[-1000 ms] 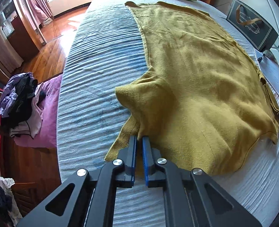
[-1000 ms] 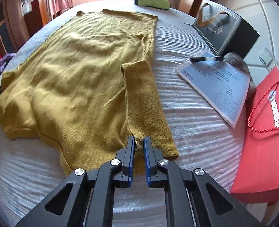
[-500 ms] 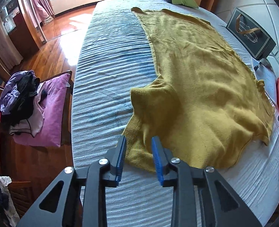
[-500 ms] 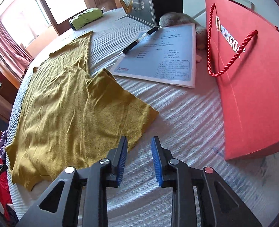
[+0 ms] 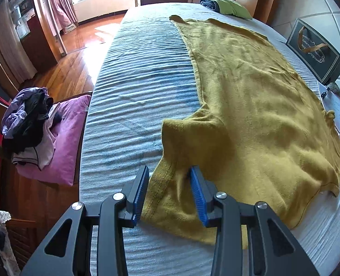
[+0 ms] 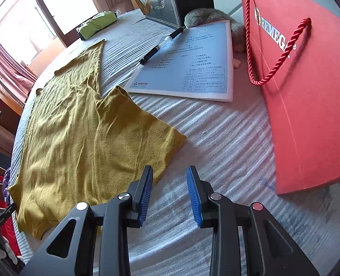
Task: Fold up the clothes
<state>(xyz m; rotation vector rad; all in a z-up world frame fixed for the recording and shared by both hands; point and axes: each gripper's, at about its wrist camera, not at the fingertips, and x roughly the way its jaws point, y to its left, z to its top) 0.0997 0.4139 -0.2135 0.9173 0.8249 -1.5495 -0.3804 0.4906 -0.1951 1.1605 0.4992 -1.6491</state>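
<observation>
A mustard sweater [image 5: 250, 105] lies flat on the striped table [image 5: 142, 87], its sleeve between the left claw's [image 5: 170, 193] opening jaws, released since a second ago. The right claw [image 6: 170, 193], also opening, has let go and hovers over bare cloth beside a red bag [image 6: 308, 92], contents hidden.

I see the mustard-yellow knitted short-sleeved top [image 5: 250, 105] spread nearly flat, lengthwise, on the striped grey-white bed cover [image 5: 142, 87]. Both sleeves lie out sideways (one rumpled, one smooth), and light creases run through its body.
</observation>
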